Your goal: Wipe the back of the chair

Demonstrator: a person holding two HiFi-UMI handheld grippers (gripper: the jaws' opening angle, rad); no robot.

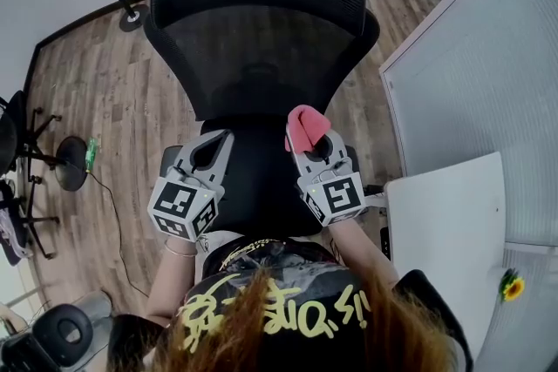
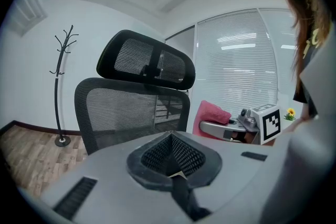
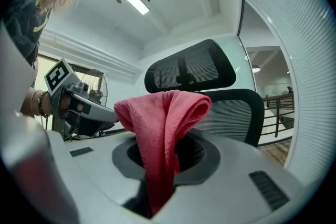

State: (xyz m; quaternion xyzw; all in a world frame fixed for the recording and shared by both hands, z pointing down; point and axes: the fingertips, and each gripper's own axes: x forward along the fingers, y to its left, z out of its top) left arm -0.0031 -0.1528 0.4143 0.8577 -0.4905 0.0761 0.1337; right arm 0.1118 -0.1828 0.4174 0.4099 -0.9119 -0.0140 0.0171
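Right gripper [image 1: 309, 142] fingers pinch the pink cloth [image 1: 304, 125], chair back [image 1: 261, 57] straight ahead; left gripper [image 1: 218, 139] fingers pressed together, empty

The chair [image 1: 261, 57] is black mesh. The cloth [image 1: 305, 128] is pinkish red. The left gripper [image 1: 214, 144] and right gripper [image 1: 316, 148] are grey with black-and-white square markers. The floor [image 1: 105, 100] is brown wood grain.

Black mesh chair back [image 1: 261, 57], nubby pink terry cloth [image 3: 163, 128].
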